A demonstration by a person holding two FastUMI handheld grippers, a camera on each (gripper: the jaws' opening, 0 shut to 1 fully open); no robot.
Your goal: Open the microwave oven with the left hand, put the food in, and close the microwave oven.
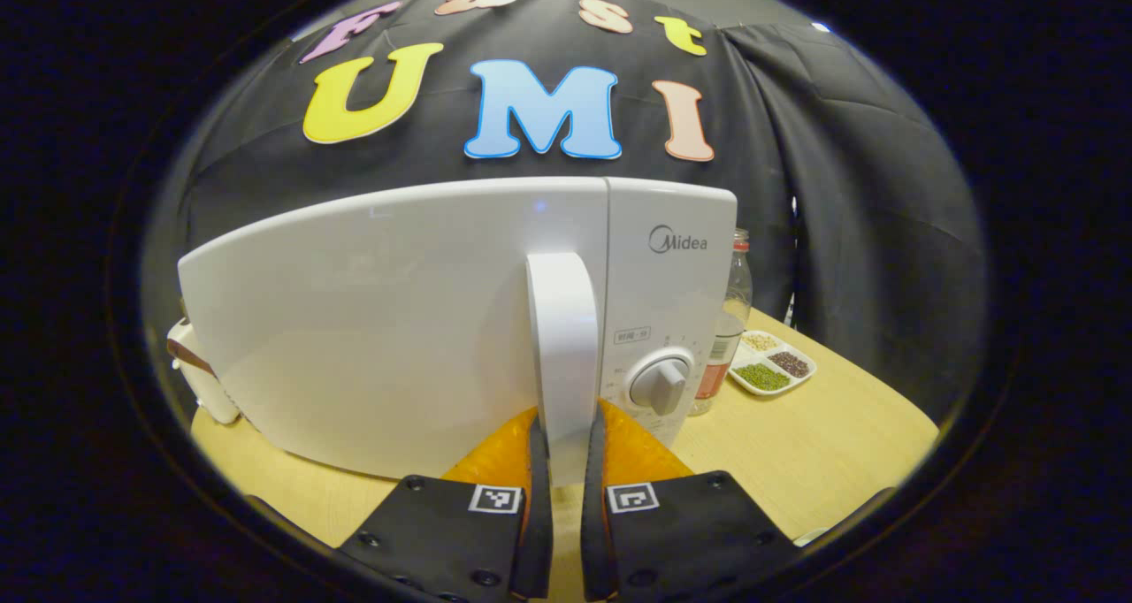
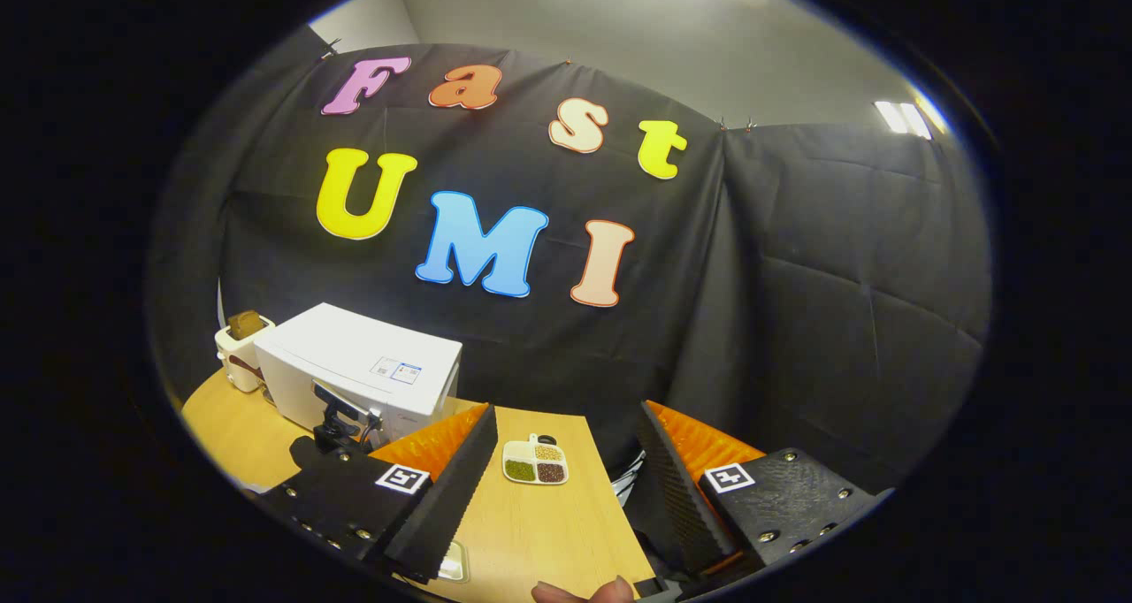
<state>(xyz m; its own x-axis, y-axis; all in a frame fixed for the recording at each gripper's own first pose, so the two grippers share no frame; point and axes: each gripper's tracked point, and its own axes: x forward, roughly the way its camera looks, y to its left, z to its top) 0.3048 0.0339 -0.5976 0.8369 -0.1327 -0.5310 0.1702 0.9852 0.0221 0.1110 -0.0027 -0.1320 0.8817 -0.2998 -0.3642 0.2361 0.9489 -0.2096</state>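
White plastic is what you have in your grip: the left gripper (image 1: 566,453) has its two fingers closed on either side of the tall white curved door handle (image 1: 562,355) of the white microwave oven (image 1: 398,320), pressing it near its lower end. The door looks closed, or nearly so, in the left gripper view. Your hold sits low on the handle, so I judge that a pull that is not straight back could let the fingers slide off its bottom end, and a sharp tug could drag the whole oven across the pale wooden table (image 1: 822,444) toward the things beside it. Just right of the oven stands a clear glass jar with a red lid (image 1: 730,320); its contents are hard to make out. Right of that lies a white divided tray (image 1: 771,366) holding green, dark and pale grains, each in its own compartment. In the right gripper view, the right gripper (image 2: 566,488) hangs well back from the oven with its fingers wide apart and nothing between them. I cannot tell which item is the food to go in, so settle that first.
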